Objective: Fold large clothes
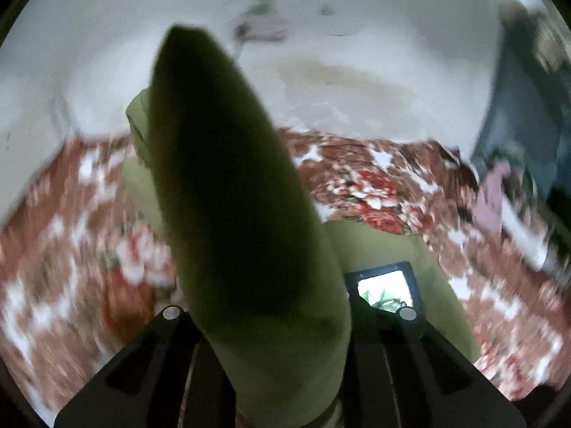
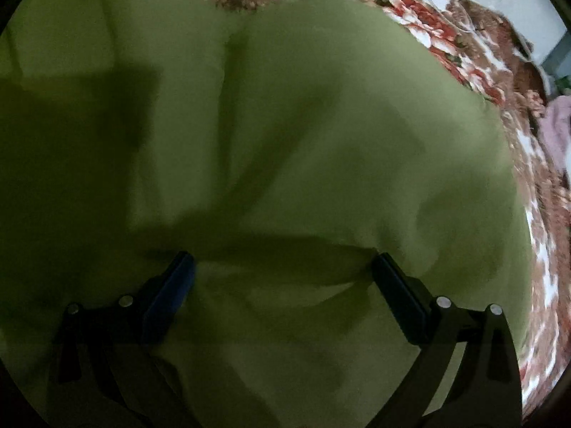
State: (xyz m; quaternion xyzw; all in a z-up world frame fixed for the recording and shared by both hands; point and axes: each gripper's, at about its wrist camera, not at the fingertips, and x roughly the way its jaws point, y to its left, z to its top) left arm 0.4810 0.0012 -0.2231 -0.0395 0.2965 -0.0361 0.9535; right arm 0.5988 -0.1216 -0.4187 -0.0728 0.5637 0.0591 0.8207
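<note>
A large olive-green garment (image 2: pixel 303 125) lies spread over a floral bedspread (image 2: pixel 446 32) and fills most of the right wrist view. My right gripper (image 2: pixel 282 278) is open, its two fingers wide apart just above the cloth. In the left wrist view, a thick fold of the same green garment (image 1: pixel 228 185) rises up between the fingers of my left gripper (image 1: pixel 285 317), which is shut on it and holds it lifted above the bed. The cloth hides the left fingertips.
The red, brown and white floral bedspread (image 1: pixel 374 192) covers the bed. A white wall (image 1: pixel 357 53) stands behind it. A pink cloth (image 2: pixel 556 125) lies at the bed's right edge. A dark blue-grey object (image 1: pixel 528 114) stands at the far right.
</note>
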